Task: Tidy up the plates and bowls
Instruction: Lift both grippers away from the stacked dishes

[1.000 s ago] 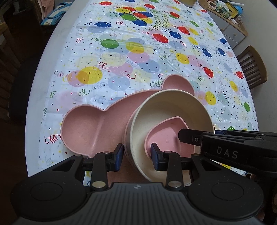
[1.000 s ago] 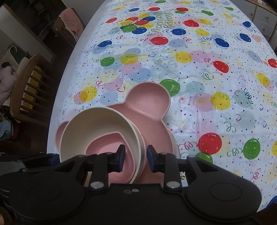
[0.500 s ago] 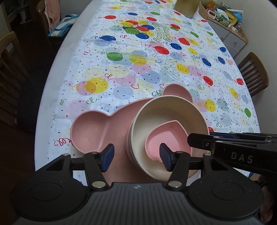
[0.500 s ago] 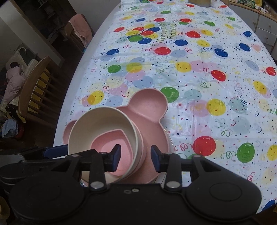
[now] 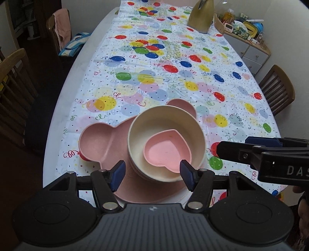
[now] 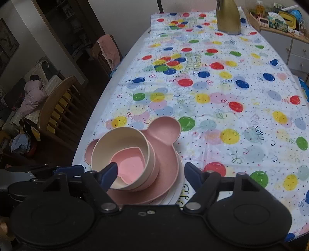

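Note:
A pink bear-shaped plate lies near the table's front edge, on top of a white plate. On it stands a stack of cream bowls, and a pink heart-shaped bowl sits inside the top one. My left gripper hangs open just in front of and above the stack, holding nothing. My right gripper is open too, back from the bowls. Its body shows from the side in the left wrist view.
The table wears a balloon-print cloth. A gold bag-like object stands at the far end. Wooden chairs flank the table. A cluttered cabinet is at the back right.
Both grippers opened wide, let go of the cream bowl's rim, and drew back and up. The bowl stack now rests level on the bear plate.

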Demonstrator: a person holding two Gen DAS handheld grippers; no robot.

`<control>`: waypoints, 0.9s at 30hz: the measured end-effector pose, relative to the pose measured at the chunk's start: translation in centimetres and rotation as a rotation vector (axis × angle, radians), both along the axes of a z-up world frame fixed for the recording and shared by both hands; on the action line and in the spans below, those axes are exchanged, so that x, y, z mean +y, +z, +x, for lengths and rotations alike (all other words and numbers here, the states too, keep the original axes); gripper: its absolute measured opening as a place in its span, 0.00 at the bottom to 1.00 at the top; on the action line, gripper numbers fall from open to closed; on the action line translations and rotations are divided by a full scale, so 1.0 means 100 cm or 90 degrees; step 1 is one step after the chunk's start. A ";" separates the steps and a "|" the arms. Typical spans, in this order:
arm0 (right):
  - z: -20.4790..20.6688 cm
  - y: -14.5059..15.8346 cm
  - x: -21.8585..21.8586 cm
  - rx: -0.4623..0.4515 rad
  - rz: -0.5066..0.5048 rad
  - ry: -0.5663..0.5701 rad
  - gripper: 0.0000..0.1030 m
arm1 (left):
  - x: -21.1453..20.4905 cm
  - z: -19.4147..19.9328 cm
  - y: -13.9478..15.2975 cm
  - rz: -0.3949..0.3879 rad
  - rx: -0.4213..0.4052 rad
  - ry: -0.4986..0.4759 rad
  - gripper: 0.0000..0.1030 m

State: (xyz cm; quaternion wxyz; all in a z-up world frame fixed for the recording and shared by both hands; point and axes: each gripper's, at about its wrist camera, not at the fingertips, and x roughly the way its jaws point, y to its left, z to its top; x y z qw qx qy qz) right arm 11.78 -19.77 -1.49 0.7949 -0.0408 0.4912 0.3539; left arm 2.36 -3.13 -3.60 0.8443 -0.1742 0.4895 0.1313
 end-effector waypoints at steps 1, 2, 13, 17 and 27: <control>-0.002 0.002 -0.004 -0.005 0.006 0.002 0.76 | -0.003 -0.002 0.002 0.004 -0.005 0.000 0.63; -0.003 0.005 -0.008 -0.011 0.012 0.006 0.77 | -0.006 -0.004 0.005 0.008 -0.011 0.000 0.66; -0.026 0.031 -0.043 -0.112 0.057 0.040 0.97 | -0.034 -0.028 0.027 0.054 -0.075 0.016 0.82; -0.032 0.037 -0.054 -0.148 0.071 0.046 0.99 | -0.041 -0.034 0.031 0.043 -0.090 0.024 0.82; -0.033 0.036 -0.085 -0.176 0.118 0.009 1.00 | -0.060 -0.045 0.032 0.038 -0.115 0.030 0.98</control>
